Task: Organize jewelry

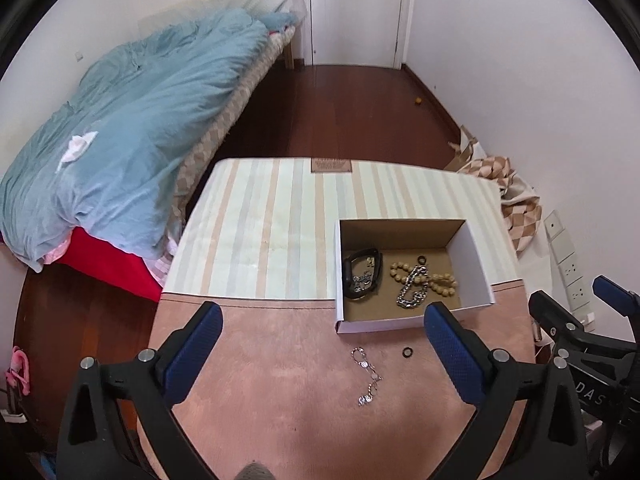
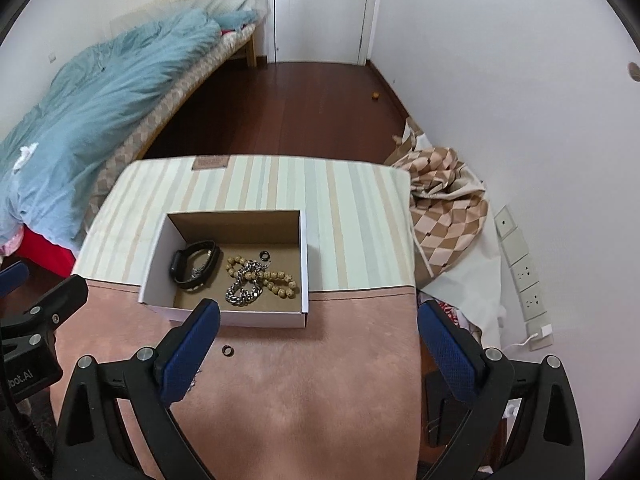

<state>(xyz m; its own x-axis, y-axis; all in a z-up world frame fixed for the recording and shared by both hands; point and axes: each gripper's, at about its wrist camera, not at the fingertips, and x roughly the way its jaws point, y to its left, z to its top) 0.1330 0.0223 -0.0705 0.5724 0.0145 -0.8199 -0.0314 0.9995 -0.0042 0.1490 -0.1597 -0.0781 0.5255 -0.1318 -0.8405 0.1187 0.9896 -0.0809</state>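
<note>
A white cardboard box [image 1: 476,264] [image 2: 160,264] stands on the table cloth [image 1: 280,360] [image 2: 320,380]. Inside lie a black band [image 1: 354,276] [image 2: 192,266], a wooden bead bracelet [image 1: 440,280] [image 2: 280,282], a thick silver chain [image 1: 414,290] [image 2: 244,290] and a small dark ring [image 1: 421,259] [image 2: 264,255]. On the pink cloth in front of the box lie a thin silver bracelet [image 1: 367,376] and a black ring [image 1: 407,352] [image 2: 227,349]. My left gripper [image 1: 322,328] is open above the cloth with nothing in it. My right gripper [image 2: 318,322] is open and holds nothing.
A bed with a blue duvet [image 1: 120,140] [image 2: 80,104] stands to the left. A chequered cloth heap [image 1: 516,208] [image 2: 444,208] lies against the right wall by wall sockets [image 2: 524,276]. Dark wooden floor [image 1: 340,112] runs to a white door [image 1: 352,8].
</note>
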